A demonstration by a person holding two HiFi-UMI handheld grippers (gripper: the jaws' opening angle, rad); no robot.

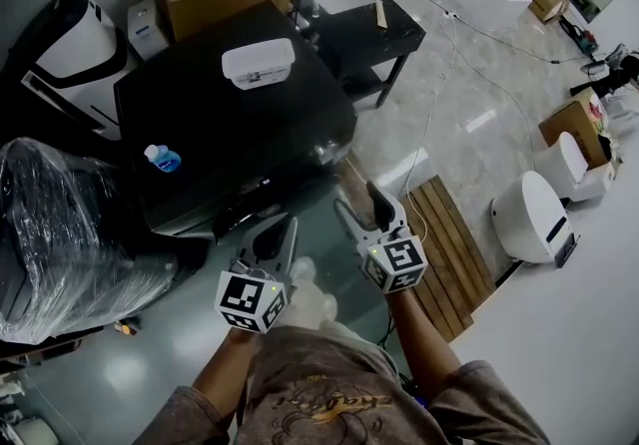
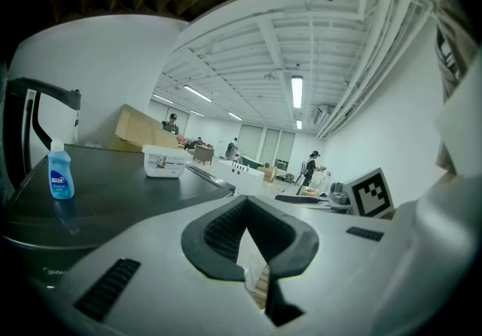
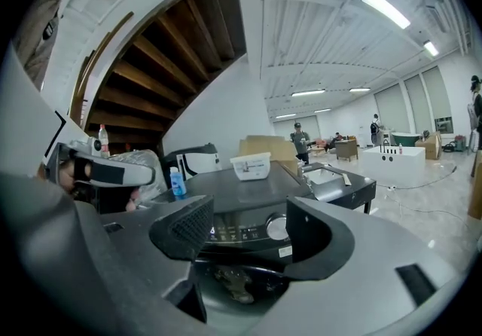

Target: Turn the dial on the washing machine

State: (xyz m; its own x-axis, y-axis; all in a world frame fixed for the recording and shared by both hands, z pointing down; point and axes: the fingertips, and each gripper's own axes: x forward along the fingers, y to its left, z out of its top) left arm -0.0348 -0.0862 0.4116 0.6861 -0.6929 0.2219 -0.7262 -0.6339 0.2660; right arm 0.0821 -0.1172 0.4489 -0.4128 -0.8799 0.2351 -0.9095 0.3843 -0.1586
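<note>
The black washer (image 1: 230, 134) stands in front of the person. Both hands reach out side by side toward it. The right gripper (image 1: 364, 206) has its jaws wide apart and empty. The dial (image 3: 276, 227) on the washer's front shows past them, not touched. The left gripper (image 1: 272, 233) has its jaws pressed together, holding nothing.

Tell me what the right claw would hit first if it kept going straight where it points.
Most likely the control panel of the washing machine, close by the dial, which shows between the right claw's open jaws. Nothing stands in between in the right gripper view; the distance can't be told.
</note>
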